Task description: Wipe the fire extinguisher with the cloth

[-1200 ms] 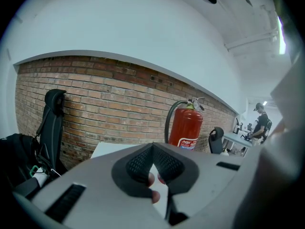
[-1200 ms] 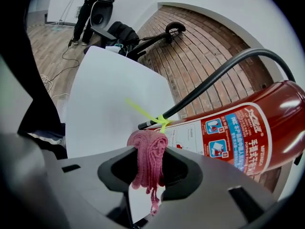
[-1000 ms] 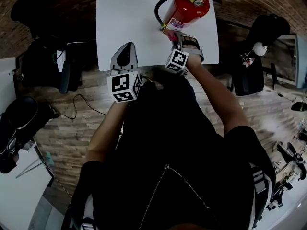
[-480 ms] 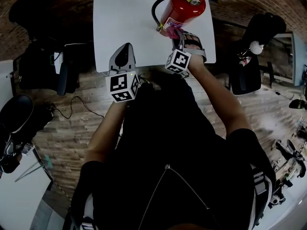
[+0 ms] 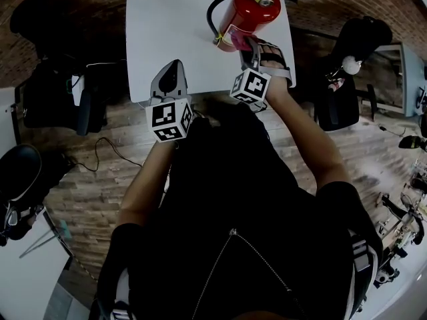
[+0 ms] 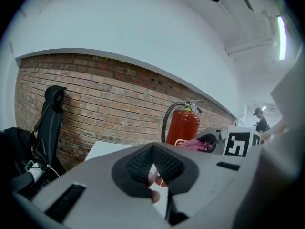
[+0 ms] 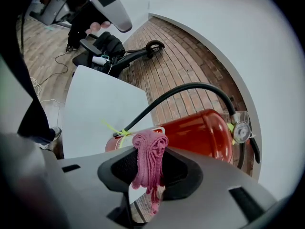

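A red fire extinguisher with a black hose stands at the far right of the white table. My right gripper is shut on a pink cloth, which is pressed against the extinguisher's lower body. In the right gripper view the cloth hangs bunched between the jaws, with the extinguisher and its gauge just behind. My left gripper hovers shut and empty over the table's near edge, left of the extinguisher.
A brick wall runs behind the table. Black office chairs stand at the left and at the right. A cable lies on the wooden floor. Another white tabletop sits at the lower left.
The right gripper has kept the pink cloth on the extinguisher's lower body, shifting only slightly. The left gripper has hardly moved. The head view has drifted a little.
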Available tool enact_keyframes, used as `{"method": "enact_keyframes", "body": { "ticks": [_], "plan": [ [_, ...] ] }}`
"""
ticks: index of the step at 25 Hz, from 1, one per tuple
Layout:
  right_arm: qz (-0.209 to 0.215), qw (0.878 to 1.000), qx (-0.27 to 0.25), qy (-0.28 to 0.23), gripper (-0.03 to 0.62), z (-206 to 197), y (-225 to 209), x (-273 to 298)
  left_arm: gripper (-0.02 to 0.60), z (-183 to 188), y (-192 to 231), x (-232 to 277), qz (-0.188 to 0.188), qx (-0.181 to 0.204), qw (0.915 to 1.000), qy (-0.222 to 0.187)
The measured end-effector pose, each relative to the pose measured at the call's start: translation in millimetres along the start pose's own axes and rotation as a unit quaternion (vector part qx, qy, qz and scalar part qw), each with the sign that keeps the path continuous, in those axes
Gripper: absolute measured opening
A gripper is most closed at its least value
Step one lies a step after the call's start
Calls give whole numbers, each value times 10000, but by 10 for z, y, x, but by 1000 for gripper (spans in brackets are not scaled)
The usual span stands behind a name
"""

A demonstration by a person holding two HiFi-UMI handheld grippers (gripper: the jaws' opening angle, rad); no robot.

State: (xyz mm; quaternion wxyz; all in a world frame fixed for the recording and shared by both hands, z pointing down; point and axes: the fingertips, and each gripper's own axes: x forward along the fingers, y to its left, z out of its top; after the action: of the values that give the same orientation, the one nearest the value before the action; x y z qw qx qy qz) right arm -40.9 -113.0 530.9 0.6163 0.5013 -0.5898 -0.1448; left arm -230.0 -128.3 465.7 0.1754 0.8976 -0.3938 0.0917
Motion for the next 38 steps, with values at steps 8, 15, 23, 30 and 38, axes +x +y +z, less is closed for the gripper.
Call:
{"method": "enact_keyframes", "body": {
  "ticks": [8, 15, 23, 30, 38],
  "plan": [
    [-233, 9997, 68, -31, 133, 90, -308, -242, 8, 4, 1, -34, -37, -29, 10000, -42],
    [-431, 9989, 198, -58, 135, 184, -585, -452, 8, 5, -13, -45, -95, -67, 9999, -69],
    [-612, 9975, 334, -91, 135, 224, -822, -628, 8, 9, 29, -22, -93, -127, 9999, -72],
    [-1230, 9913, 457, -75, 135, 207, -1272, -841, 8, 14, 60, -18, -67, -153, 9998, -76],
    [-887, 9922, 794, -373, 135, 393, -1157, -893, 8, 17, 108, 26, -27, -173, 9998, -59]
  ]
}}
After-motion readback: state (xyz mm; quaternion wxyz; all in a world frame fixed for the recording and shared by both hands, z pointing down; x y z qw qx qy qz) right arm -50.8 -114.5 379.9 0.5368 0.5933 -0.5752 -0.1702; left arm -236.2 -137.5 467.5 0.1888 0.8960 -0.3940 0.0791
